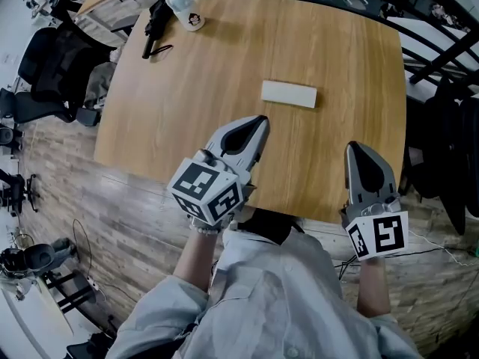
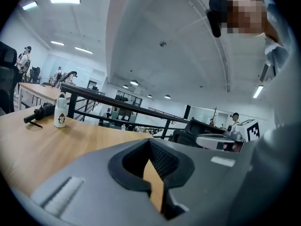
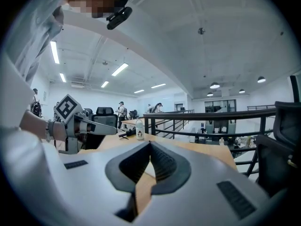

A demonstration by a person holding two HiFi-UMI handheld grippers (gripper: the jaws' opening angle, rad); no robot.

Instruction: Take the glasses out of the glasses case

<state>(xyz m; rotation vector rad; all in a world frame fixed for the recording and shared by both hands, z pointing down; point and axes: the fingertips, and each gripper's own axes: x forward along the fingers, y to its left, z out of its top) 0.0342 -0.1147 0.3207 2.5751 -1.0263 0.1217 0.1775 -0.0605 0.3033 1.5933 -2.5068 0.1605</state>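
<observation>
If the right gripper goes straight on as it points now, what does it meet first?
Probably the white glasses case, seen straight ahead in its own view; depth is unclear, perhaps the table first.

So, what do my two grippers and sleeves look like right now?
Both the left gripper and right gripper are light grey tapering shells with black ribbed pads inside. Each carries a white marker cube printed with black squares. The person wears a pale shirt, its sleeves stopping short of the wrists.
</observation>
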